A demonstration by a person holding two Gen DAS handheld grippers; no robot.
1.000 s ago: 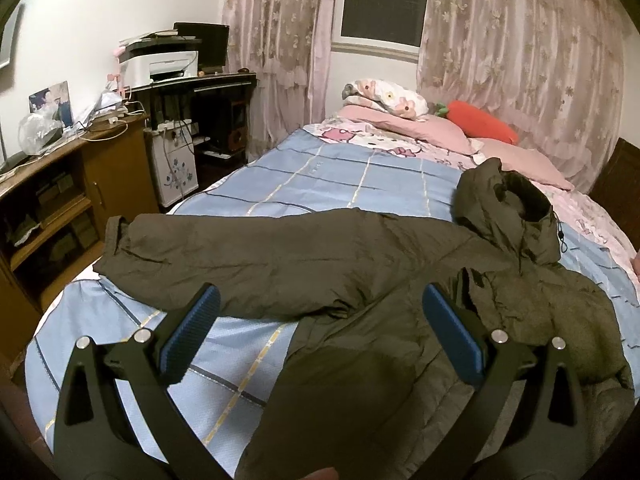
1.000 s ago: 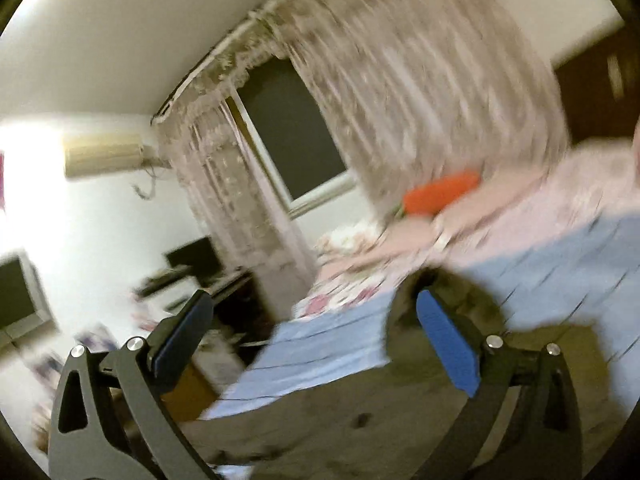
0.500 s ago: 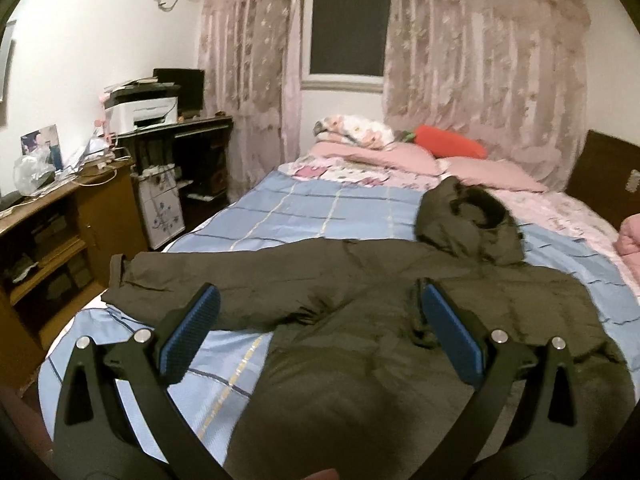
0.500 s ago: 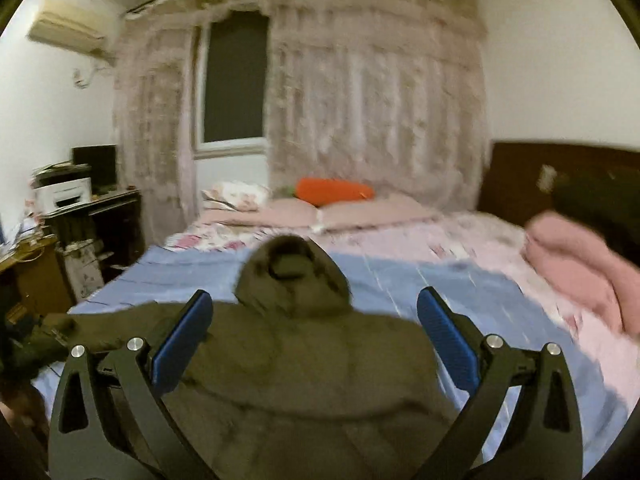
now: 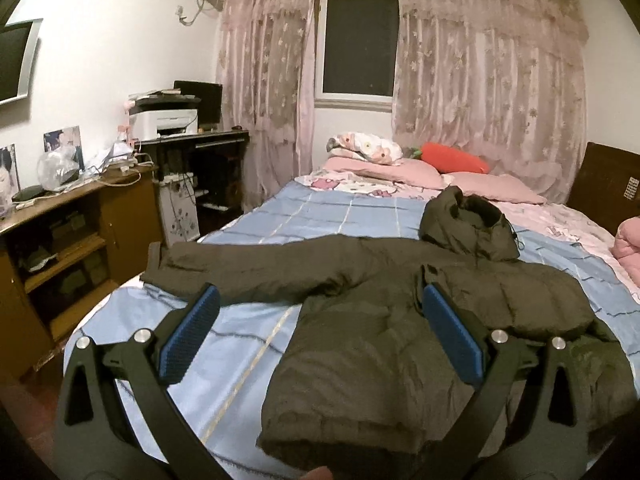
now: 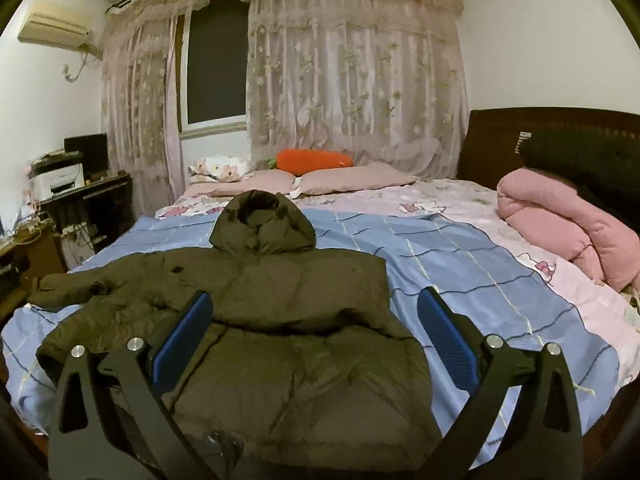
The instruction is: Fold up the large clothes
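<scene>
A dark olive hooded padded jacket point(image 5: 380, 340) point(image 6: 296, 320) lies flat on the blue checked bedsheet point(image 5: 328, 212) point(image 6: 460, 264). Its hood point(image 6: 262, 226) points toward the pillows. One sleeve point(image 5: 248, 268) stretches out to the left; the other side looks folded across the body. My left gripper point(image 5: 320, 332) hovers open above the jacket's lower left part, holding nothing. My right gripper point(image 6: 312, 336) is open over the jacket's middle, empty too.
Pink pillows point(image 6: 352, 178) and an orange carrot cushion point(image 6: 312, 160) lie at the head. A rolled pink quilt point(image 6: 568, 228) sits at the right by the dark headboard point(image 6: 500, 140). A wooden cabinet point(image 5: 60, 240) and a desk with a printer point(image 5: 168, 120) stand left of the bed.
Both grippers have pulled back and levelled, so the whole jacket shows. The right view swung from the ceiling and curtain down onto the bed. Both stayed open.
</scene>
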